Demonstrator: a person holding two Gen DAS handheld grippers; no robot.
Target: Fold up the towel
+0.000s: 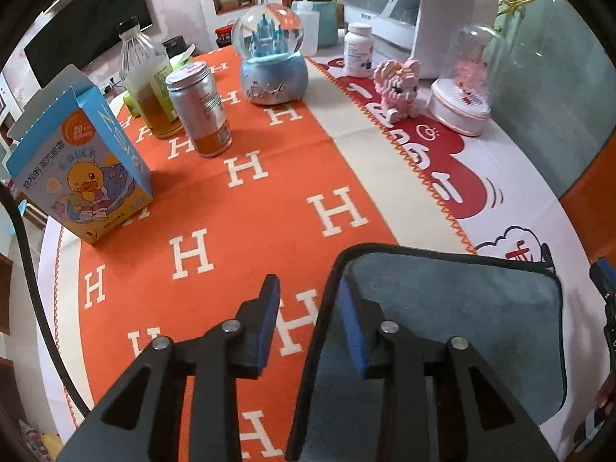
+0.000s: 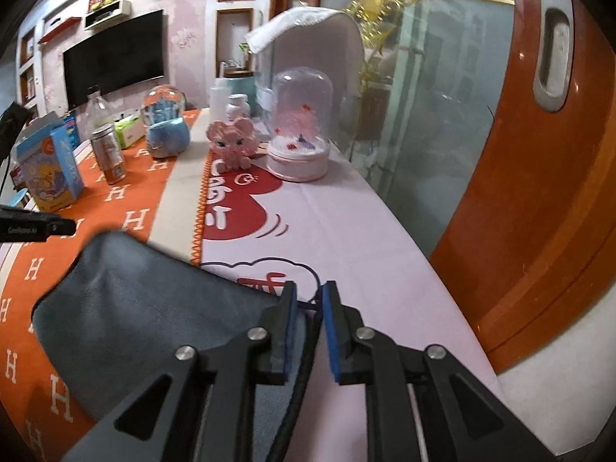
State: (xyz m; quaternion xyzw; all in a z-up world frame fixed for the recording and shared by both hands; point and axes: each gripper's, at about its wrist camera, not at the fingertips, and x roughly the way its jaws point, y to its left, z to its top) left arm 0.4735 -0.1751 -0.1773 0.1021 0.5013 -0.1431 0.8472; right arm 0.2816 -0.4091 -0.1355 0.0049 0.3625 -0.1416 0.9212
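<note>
A grey-blue towel (image 1: pixel 462 319) with a dark trim lies flat on the table, seen in the left wrist view at lower right and in the right wrist view (image 2: pixel 154 308) at lower left. My left gripper (image 1: pixel 308 292) is open, its jaws straddling the towel's left edge near the far left corner. My right gripper (image 2: pixel 310 296) is open with a narrow gap, its jaws astride the towel's right edge at the far right corner. Neither has closed on the cloth.
An orange H-pattern cloth (image 1: pixel 238 208) and a white-red cloth (image 2: pixel 346 231) cover the table. At the back stand a blue duck box (image 1: pixel 81 169), a can (image 1: pixel 200 107), a bottle (image 1: pixel 146 81), a snow globe (image 1: pixel 273 57), a pink brick toy (image 1: pixel 396 84) and a glass dome (image 2: pixel 300 127). An orange door (image 2: pixel 539 192) is at the right.
</note>
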